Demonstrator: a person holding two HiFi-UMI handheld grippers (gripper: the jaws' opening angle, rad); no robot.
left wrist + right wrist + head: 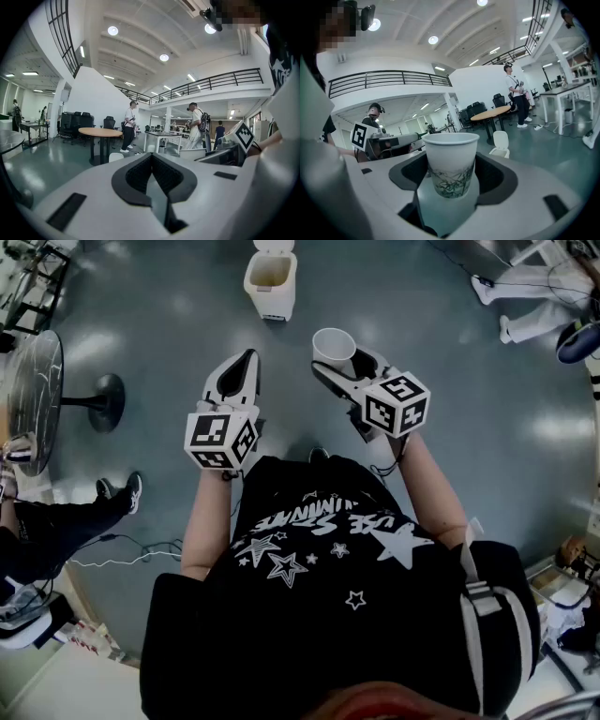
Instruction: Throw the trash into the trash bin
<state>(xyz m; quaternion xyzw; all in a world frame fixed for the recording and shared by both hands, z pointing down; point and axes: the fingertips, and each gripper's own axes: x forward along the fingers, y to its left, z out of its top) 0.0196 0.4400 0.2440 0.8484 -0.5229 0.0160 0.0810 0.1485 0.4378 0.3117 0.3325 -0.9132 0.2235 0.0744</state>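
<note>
White paper cup with a green leaf print (450, 165) stands upright, clamped between the jaws of the right gripper (337, 358), mouth open to the ceiling. Just beside it, the left gripper (240, 367) has its jaws together on nothing. Farther ahead on the glossy grey floor (169, 324) stands the cream plastic trash bin (272, 302), lid flipped up, well apart from the cup

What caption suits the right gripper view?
Right gripper holds an upright white paper cup with green bamboo print; small white trash bin beyond.
</note>
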